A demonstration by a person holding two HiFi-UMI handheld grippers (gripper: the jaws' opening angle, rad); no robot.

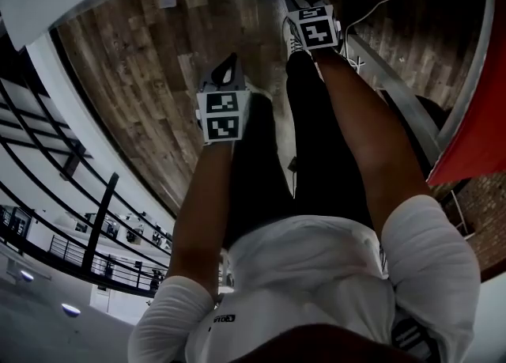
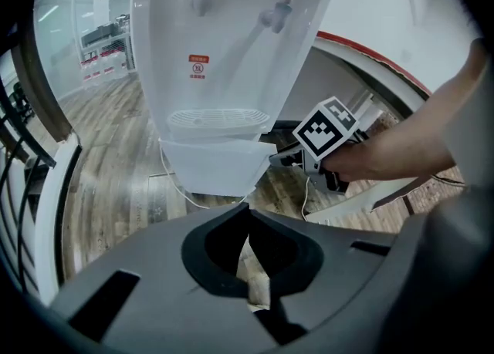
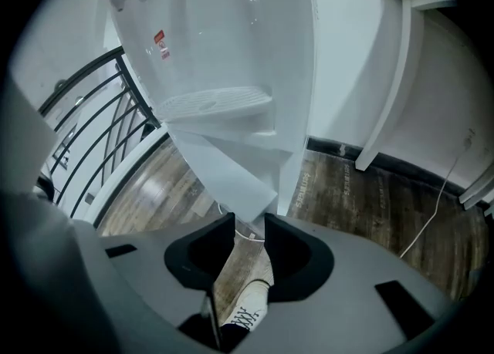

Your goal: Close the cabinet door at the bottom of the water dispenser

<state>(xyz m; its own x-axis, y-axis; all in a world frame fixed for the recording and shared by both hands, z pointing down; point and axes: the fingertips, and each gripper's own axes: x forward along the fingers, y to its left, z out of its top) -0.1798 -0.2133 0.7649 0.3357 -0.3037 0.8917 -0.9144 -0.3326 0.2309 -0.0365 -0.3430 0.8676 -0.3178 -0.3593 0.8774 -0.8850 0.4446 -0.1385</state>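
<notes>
The white water dispenser (image 2: 224, 44) stands on the wooden floor, with two taps above a drip tray (image 2: 218, 119). Its bottom cabinet door (image 2: 212, 163) hangs open, swung outward. My right gripper (image 2: 276, 158) reaches to the door's free edge. In the right gripper view, the door's lower corner (image 3: 231, 175) sits at the mouth of the right gripper (image 3: 248, 221); the jaws stand apart and I see no pad pressing on it. My left gripper (image 2: 247, 207) hangs back from the dispenser, its tips together with nothing between them. The head view shows both grippers from above: left gripper (image 1: 225, 77), right gripper (image 1: 304, 5).
A white cable (image 3: 440, 206) trails over the floor to the right of the dispenser. A white table frame (image 3: 386, 98) stands close on that side. A black railing (image 3: 85, 129) runs along the left. The person's shoe (image 3: 243, 310) shows below the right jaws.
</notes>
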